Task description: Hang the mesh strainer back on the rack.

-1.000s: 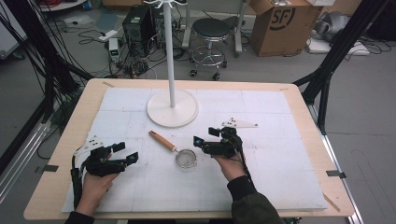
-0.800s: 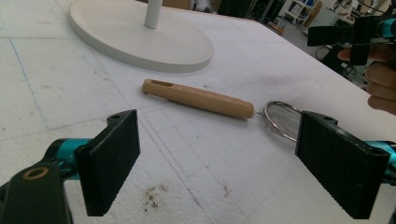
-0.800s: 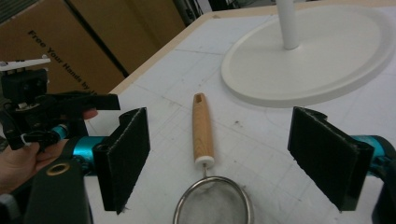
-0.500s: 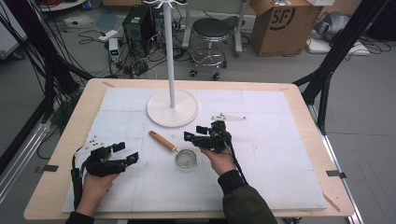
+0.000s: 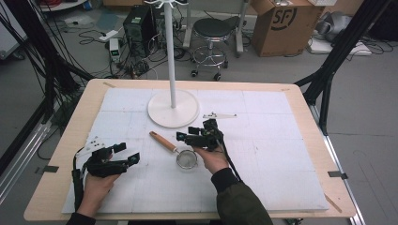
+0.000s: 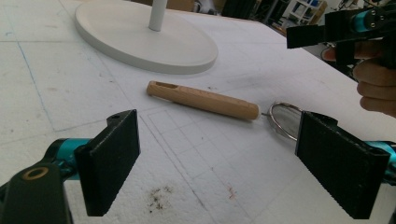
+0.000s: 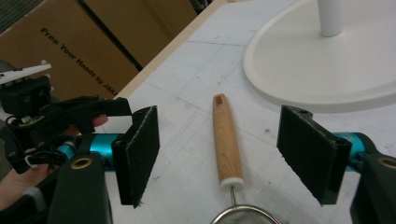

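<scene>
My right gripper [image 5: 184, 137] had slid left to centre frame, its jaws closing but still wide astride the wooden-handled wire-mesh strainer [image 5: 174, 148], ready to grasp; my left gripper [image 5: 127, 153] idled wide, empty, lower left.

- We see a white stand [image 5: 172, 108] with a round base and a thin pole on the far middle of the white mat [image 5: 281, 178].
- We see a small white plate piece [image 5: 219, 115] lying flat just right of that base.
- Behind the table, on the floor, we see a black stool [image 5: 213, 29], a cardboard box [image 5: 281, 23] and a dark computer case [image 5: 139, 23].
</scene>
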Demonstrator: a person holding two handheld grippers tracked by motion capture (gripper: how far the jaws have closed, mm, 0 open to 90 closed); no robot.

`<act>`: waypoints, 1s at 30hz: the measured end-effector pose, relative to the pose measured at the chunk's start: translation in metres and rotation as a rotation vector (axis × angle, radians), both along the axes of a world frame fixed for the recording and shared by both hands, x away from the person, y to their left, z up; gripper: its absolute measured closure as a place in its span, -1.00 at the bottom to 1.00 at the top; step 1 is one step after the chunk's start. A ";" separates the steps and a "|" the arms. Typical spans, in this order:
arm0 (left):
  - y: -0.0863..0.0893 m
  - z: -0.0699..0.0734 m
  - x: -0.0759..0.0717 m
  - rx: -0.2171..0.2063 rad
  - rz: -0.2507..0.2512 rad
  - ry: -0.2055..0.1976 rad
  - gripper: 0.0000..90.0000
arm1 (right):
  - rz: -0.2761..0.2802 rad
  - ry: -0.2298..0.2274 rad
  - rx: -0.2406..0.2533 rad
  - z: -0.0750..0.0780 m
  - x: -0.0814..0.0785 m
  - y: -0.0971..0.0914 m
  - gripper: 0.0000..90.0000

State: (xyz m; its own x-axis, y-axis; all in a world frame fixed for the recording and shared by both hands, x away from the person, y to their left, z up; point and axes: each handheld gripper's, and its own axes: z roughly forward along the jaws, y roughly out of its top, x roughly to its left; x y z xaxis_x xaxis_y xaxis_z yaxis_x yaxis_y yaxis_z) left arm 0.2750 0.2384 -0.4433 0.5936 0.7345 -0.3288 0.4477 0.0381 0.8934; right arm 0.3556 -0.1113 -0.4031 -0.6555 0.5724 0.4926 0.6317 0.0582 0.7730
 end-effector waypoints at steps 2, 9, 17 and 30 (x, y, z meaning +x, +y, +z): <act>0.000 0.000 0.000 -0.006 0.000 -0.002 -0.68 | 0.003 0.007 -0.013 -0.002 0.002 0.004 -0.30; 0.001 0.000 0.001 -0.009 0.008 0.000 -0.67 | 0.017 0.039 -0.061 -0.006 0.010 0.016 -0.28; 0.002 0.000 0.001 -0.007 0.017 -0.002 -0.67 | 0.038 0.054 -0.089 -0.008 0.020 0.035 -0.25; 0.005 0.001 0.003 -0.013 0.023 -0.012 -0.67 | 0.065 0.081 -0.174 -0.016 0.022 0.046 -0.21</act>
